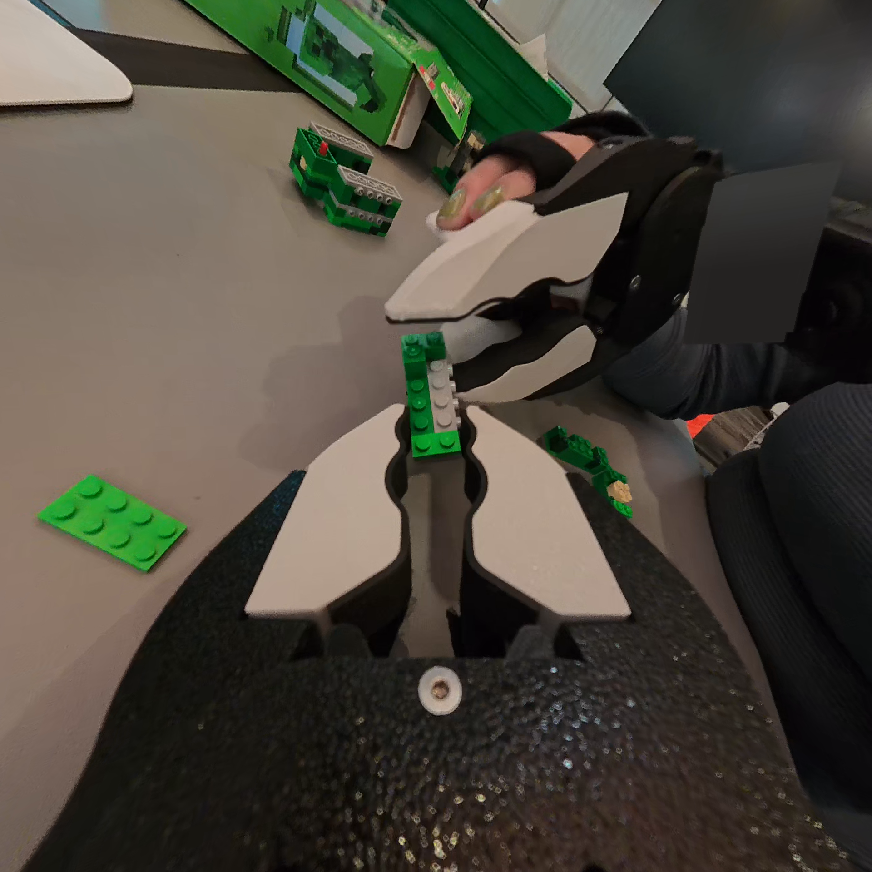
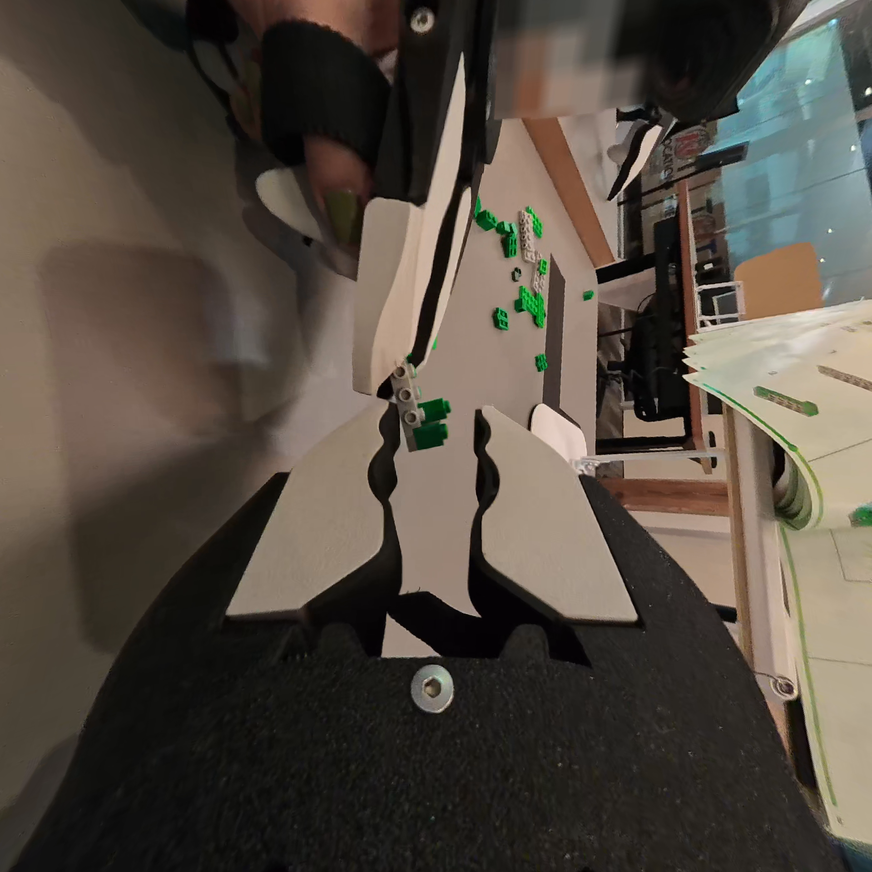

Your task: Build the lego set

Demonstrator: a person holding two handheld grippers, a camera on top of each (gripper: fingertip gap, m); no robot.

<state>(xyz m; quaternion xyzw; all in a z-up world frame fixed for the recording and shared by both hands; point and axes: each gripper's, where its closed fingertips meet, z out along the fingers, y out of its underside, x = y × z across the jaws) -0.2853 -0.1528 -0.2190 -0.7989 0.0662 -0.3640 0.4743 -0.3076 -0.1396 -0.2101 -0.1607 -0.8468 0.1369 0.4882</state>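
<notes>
A small green and grey lego assembly (image 1: 431,406) is clamped at its near end between the tips of my left gripper (image 1: 436,415), which holds it above the grey table (image 1: 141,306). My right gripper (image 1: 424,347) comes in from the right with its jaws apart around the far end of the assembly. In the right wrist view the assembly (image 2: 420,417) sits between the spread fingers of my right gripper (image 2: 431,415), close to the left finger. My left gripper (image 2: 401,373) reaches down from above, shut on it.
A flat green plate (image 1: 112,523) lies at the left. A larger green and grey build (image 1: 344,184) and the green set box (image 1: 349,61) stand farther back. A small green cluster (image 1: 590,465) lies at the right. Loose bricks (image 2: 528,264) and the instruction booklet (image 2: 802,424) show beyond. Only a small space, under 4 cm, lies between the two pairs of fingers. Left tips and right tips are each some 10 centimeters from the flat green plate (image 1: 112,523).
</notes>
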